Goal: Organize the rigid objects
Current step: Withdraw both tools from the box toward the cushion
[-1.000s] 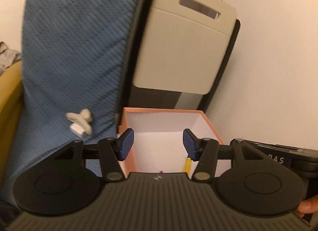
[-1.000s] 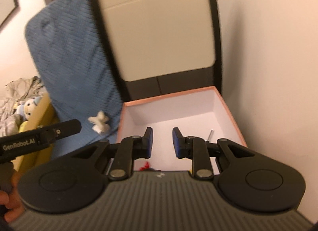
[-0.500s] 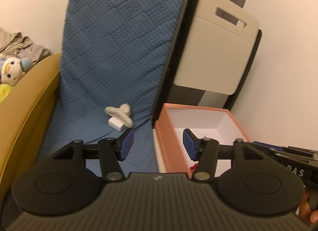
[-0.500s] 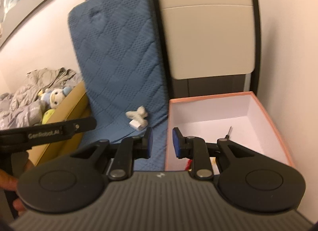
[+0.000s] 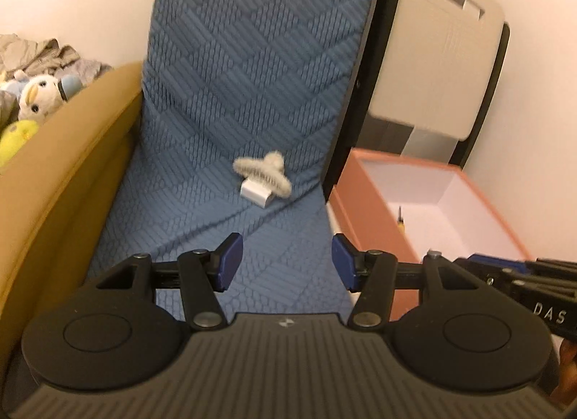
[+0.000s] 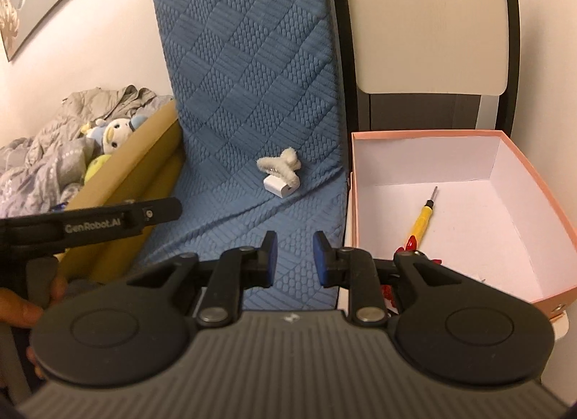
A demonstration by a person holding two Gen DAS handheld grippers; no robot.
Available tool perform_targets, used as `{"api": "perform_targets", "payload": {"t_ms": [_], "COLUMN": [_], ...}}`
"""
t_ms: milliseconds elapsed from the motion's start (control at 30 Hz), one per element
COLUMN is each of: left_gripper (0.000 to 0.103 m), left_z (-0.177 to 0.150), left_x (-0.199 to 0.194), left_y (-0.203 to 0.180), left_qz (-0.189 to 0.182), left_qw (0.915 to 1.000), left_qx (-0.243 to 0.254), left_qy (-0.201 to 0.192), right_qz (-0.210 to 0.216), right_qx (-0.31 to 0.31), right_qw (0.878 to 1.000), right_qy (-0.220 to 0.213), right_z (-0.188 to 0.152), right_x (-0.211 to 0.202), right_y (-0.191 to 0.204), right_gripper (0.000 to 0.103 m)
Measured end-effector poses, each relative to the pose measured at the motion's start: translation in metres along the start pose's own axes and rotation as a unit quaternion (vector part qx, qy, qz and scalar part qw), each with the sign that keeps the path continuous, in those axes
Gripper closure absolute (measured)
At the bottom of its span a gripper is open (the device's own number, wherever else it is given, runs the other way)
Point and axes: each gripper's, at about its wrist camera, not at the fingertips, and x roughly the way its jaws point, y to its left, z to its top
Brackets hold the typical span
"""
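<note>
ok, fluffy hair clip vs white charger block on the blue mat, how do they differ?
The fluffy hair clip is beige, fuzzy and curved with spread arms; the white charger block is smooth, glossy and boxy. The clip is the wider one and lies partly on top of the block. Both rest together on the blue mat, outside the pink box.

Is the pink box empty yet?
No. The pink box holds a yellow screwdriver on its white floor, plus something red partly hidden behind the right gripper.
</note>
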Motion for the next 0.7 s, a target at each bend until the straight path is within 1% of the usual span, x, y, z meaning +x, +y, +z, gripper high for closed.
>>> {"api": "perform_targets", "payload": {"t_ms": [133, 167, 233, 300, 367, 467, 567, 700], "left_gripper": [0.042, 0.042, 0.042, 0.042, 0.042, 0.042, 0.042, 0.042], "left_z": [-0.016, -0.020, -0.027, -0.031, -0.033, -0.034, -0.032, -0.026], "left_x": [0.010, 0.013, 0.019, 0.024, 0.031, 0.043, 0.057, 0.078], "left_y": [0.005, 0.007, 0.011, 0.014, 0.017, 0.015, 0.016, 0.017], "left_qz": [-0.002, -0.006, -0.009, -0.014, -0.021, -0.024, -0.038, -0.029], "left_qw": [1.0000, 1.0000, 0.9999, 0.9998, 0.9997, 0.9997, 0.9992, 0.9994], "left_qx": [0.004, 0.003, -0.006, -0.014, -0.014, 0.004, -0.002, 0.017], "left_qy": [0.004, 0.004, 0.005, 0.003, 0.003, 0.001, 0.006, 0.003], "right_qz": [0.000, -0.003, -0.002, -0.010, -0.013, -0.016, -0.014, -0.008], "right_qx": [0.013, 0.018, 0.022, 0.019, 0.012, 0.010, 0.009, 0.018], "right_qw": [1.000, 1.000, 1.000, 1.000, 1.000, 0.999, 1.000, 1.000], "right_qy": [0.009, 0.016, 0.017, 0.018, 0.014, 0.026, 0.018, 0.011], "right_z": [-0.015, -0.018, -0.023, -0.026, -0.030, -0.034, -0.033, -0.026], "right_x": [0.012, 0.015, 0.018, 0.022, 0.027, 0.037, 0.044, 0.059], "right_y": [-0.004, -0.004, -0.005, -0.004, -0.003, -0.005, -0.004, -0.006], "right_gripper": [0.077, 0.077, 0.077, 0.077, 0.077, 0.077, 0.077, 0.077]}}
